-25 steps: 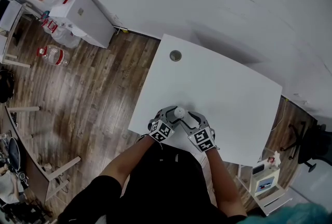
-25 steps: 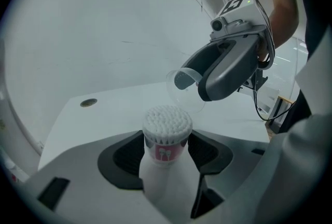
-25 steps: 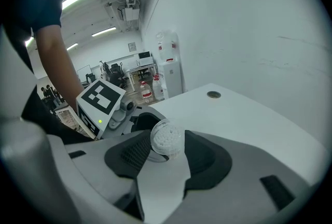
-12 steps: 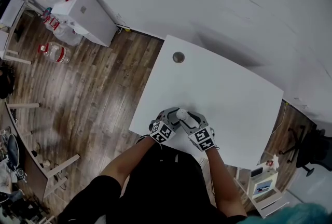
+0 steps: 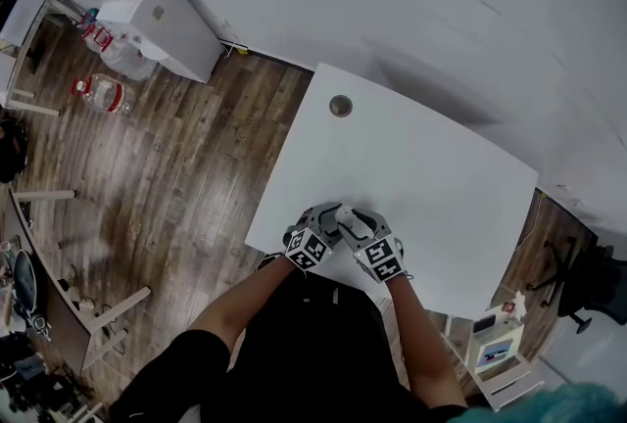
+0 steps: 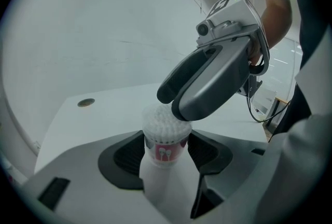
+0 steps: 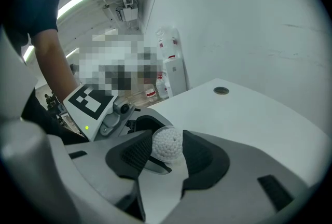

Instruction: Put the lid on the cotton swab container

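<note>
The cotton swab container [image 6: 165, 149], clear with a pink label and packed with white swabs, stands upright near the table's [image 5: 421, 166] front edge. My left gripper [image 6: 166, 158] is shut on its body. A clear lid [image 7: 167, 144] sits over the swab tips. My right gripper [image 7: 167, 151] reaches over from the right. Its jaws have just been closing, and their pads now rest against both sides of the lid. In the left gripper view, the right gripper [image 6: 170, 105] covers the container's top. In the head view, both grippers [image 5: 333, 217] meet and hide the container.
A round grommet hole [image 5: 340, 105] lies at the table's far left corner. A white cabinet [image 5: 162, 15] and a water bottle [image 5: 103, 93] stand on the wooden floor to the left. A dark chair [image 5: 588, 274] is at the right.
In the head view, the right gripper has slid over the container's white top, which showed between the grippers before. The left gripper has stayed put.
</note>
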Demonstrator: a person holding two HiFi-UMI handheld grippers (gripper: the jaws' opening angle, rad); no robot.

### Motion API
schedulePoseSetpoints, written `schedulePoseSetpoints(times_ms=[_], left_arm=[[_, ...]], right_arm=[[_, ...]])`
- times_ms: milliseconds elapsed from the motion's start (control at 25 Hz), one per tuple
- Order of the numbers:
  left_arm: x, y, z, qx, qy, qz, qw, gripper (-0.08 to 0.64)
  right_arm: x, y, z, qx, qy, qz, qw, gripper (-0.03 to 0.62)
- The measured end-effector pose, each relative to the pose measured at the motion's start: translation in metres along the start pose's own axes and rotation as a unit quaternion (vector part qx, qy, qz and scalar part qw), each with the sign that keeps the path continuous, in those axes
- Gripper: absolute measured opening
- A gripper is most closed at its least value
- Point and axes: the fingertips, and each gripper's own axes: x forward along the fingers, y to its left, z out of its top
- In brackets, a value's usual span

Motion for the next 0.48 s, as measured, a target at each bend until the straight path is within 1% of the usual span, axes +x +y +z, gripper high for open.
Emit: schedulePoseSetpoints(times_ms=[240, 360, 480], left_arm=[[-0.0005, -0.0003, -0.0005, -0.003, -0.001, 0.001, 1.0, 0.264], [-0.0005, -0.0003, -0.0012, -0.004, -0.001, 0.0, 1.0, 0.264], [-0.0012, -0.0006, -0.002, -0.008, -0.005, -0.001, 1.0, 0.264]], right_arm=[[0.001, -0.0008, 0.0003, 0.004, -0.003, -0.013, 1.0, 0.187], [0.0023, -0.0002, -0.0003, -0.013, 0.001, -0.023, 1.0, 0.179], [0.0036, 0.0011, -0.001, -0.032, -0.005, -0.024, 0.999, 0.179]])
